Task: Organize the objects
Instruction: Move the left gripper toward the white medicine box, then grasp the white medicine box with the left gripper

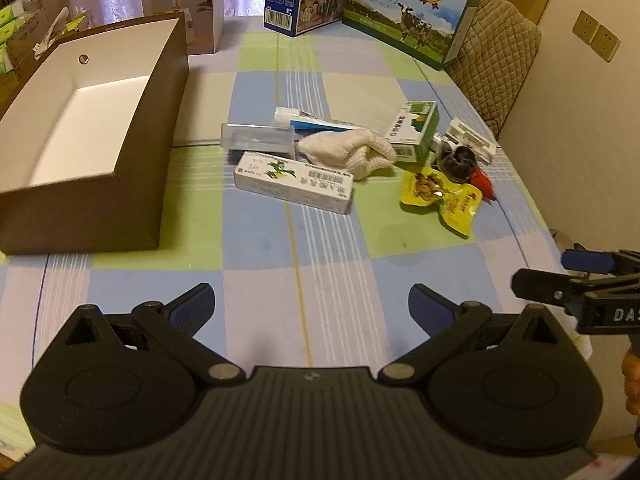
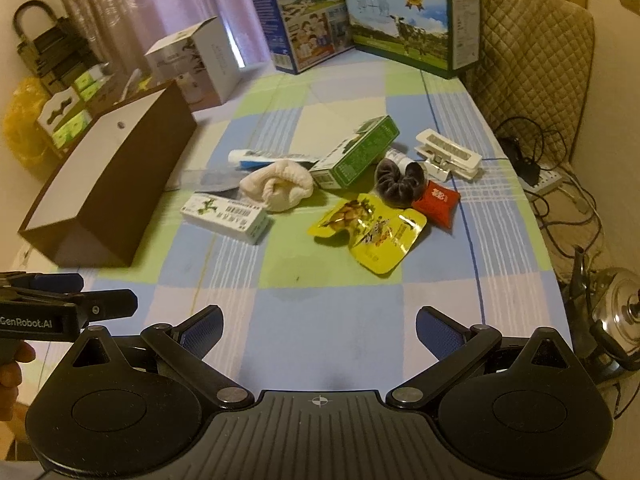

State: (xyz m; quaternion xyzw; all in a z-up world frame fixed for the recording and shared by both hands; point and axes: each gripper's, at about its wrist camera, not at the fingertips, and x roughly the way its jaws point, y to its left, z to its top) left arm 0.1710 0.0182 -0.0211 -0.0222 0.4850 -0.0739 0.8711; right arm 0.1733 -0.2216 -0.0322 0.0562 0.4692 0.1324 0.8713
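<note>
A table under a checked blue, green and lilac tablecloth [image 1: 320, 248] fills the room's middle. At twelve o'clock hang pale lilac curtains [image 2: 160, 8]; at two o'clock stands a chair with a quilted beige cover [image 2: 532, 52]. A cream wall at three o'clock carries two wall sockets [image 1: 596, 36], in warm, dim light.

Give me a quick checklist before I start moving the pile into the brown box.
1. Left gripper open and holding nothing: ok.
2. Right gripper open and holding nothing: ok.
3. Brown box open on top, nothing seen inside: ok.
4. Bare cloth between both grippers and the pile: ok.
5. Items easy to grab one at a time: not ok. The white cloth lies against the toothpaste tube and the green carton; the scrunchie touches the red packet.
6. Nothing hidden under the pile: cannot tell.
</note>
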